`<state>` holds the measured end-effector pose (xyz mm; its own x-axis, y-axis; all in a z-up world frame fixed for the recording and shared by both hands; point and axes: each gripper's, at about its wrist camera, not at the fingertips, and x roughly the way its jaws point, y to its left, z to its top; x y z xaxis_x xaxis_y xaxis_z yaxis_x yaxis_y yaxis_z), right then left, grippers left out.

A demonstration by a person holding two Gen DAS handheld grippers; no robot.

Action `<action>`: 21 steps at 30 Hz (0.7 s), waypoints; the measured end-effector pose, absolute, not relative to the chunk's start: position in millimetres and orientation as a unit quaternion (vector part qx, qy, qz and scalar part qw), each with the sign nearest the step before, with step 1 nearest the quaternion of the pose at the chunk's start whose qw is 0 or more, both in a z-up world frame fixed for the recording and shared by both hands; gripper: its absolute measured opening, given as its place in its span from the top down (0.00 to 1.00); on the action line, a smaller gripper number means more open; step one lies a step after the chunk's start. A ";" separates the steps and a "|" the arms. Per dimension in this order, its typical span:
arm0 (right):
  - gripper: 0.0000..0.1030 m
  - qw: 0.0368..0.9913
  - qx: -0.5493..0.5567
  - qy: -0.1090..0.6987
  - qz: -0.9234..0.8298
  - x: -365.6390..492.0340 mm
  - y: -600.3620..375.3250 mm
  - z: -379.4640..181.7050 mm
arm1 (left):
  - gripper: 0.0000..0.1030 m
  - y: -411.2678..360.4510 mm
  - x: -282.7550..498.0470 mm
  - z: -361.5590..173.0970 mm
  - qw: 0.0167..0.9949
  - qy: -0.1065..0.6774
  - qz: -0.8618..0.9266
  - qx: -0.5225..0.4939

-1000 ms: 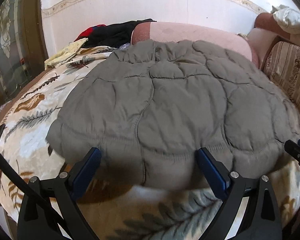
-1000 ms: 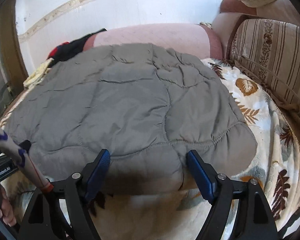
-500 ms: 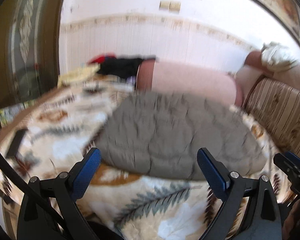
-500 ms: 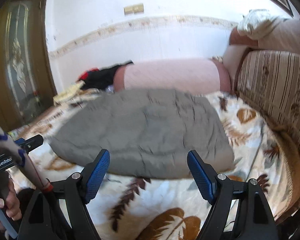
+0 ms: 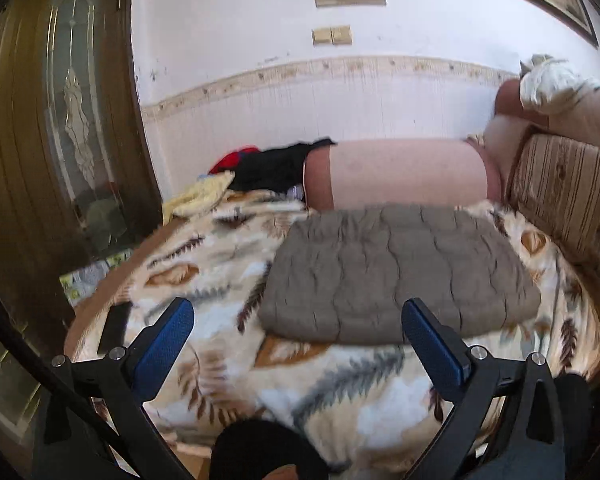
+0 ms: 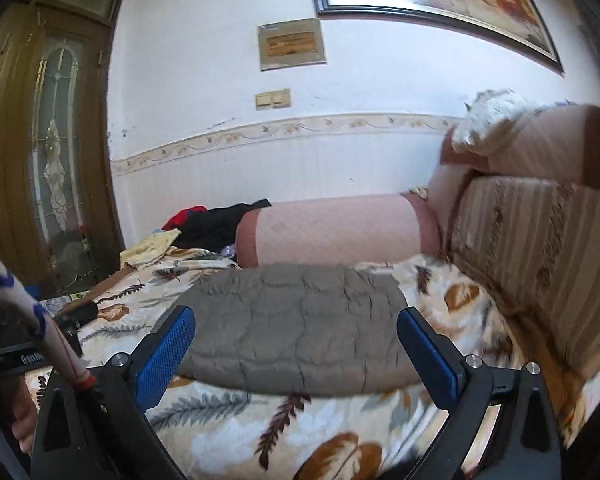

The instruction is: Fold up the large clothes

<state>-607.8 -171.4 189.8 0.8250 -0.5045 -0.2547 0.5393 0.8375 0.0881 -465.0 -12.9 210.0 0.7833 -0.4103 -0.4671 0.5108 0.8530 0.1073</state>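
You're backing off now: the left gripper (image 5: pixel 296 334) and right gripper (image 6: pixel 294 344) have just been opening, fingers released, nothing between them. The folded gray quilted jacket (image 5: pixel 396 276) is lying at 12 o'clock on the bed (image 5: pixel 356 396). Looks finished; maybe grab another garment.

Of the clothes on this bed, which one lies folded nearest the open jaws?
The grey quilted garment, a flat bundle mid-blanket just beyond both jaws. The black garment, red one and yellow one lie heaped at the far edge by the wall.
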 end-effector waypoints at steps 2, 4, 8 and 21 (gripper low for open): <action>0.00 0.953 0.079 0.113 -0.268 -610.7 -162.5 177.2 | 0.00 -9.1 -468.9 199.1 0.943 0.217 -0.232 0.102; 0.00 0.952 0.050 0.126 -0.274 -603.8 -152.2 171.2 | 0.00 -9.3 -470.9 197.0 0.951 0.208 -0.201 0.111; 0.00 0.956 0.027 0.119 -0.266 -599.3 -146.0 174.1 | 0.00 -16.2 -467.5 198.9 0.946 0.219 -0.196 0.136; 0.00 0.957 0.028 0.143 -0.252 -570.5 -154.8 158.2 | 0.00 -31.9 -436.9 167.7 0.926 0.267 -0.218 0.157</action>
